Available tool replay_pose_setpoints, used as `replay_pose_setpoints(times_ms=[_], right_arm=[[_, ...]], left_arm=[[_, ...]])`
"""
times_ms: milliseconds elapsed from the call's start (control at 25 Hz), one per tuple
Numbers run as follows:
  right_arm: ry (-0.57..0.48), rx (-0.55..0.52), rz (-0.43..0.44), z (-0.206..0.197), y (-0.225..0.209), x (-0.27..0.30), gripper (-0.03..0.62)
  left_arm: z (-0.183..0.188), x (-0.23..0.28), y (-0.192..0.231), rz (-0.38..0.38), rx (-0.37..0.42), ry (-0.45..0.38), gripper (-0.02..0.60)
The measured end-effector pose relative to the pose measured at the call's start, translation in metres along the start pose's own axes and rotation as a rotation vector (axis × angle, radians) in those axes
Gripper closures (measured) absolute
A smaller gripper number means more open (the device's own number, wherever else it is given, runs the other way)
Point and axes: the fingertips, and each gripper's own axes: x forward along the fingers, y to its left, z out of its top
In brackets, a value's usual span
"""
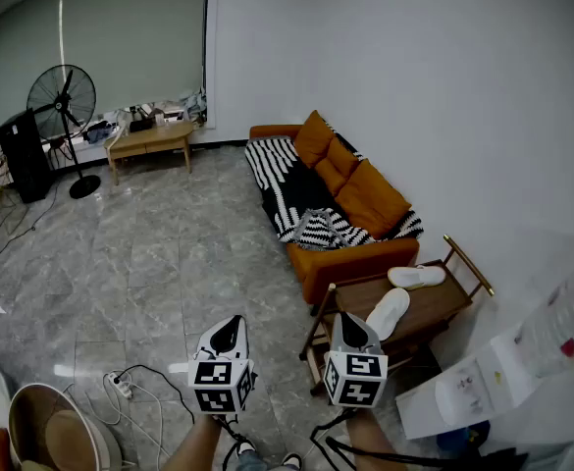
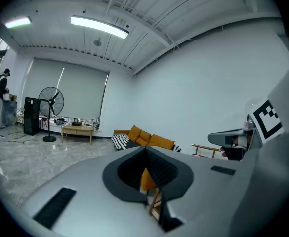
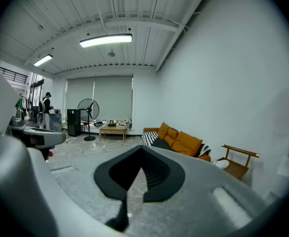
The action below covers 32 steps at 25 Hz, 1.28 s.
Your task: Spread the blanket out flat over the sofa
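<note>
Left gripper [image 1: 230, 327], right gripper [image 1: 349, 322]: jaws together, nothing between them, low at 6 o'clock. Striped blanket [image 1: 288, 186] on orange sofa [image 1: 350, 259], 1 o'clock, well apart from grippers; near end bunched beside cushions [image 1: 370, 196].

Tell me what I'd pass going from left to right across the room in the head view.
standing fan → low wooden table → sofa → wooden stand with slippers on it
</note>
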Motion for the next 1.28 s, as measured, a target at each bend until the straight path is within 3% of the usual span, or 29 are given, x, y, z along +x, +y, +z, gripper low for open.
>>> replay_pose_setpoints(times_ms=[360,840,1280], right_arm=[[-0.029,0.013,-0.008,0.008,0.015,0.018,0.589],[0.003,0.057,-0.108,0.003,0.020,0.053,0.589],[0.031,0.091,-0.121,-0.004,0.015,0.120,0.589]], left_arm=[[0.002,0.010,0.027,-0.003,-0.007,0.001,0.580],[0.001,0.036,0.087,-0.015,-0.008,0.028,0.580],[-0.003,0.086,0.126,0.008,-0.013,0.051,0.580]])
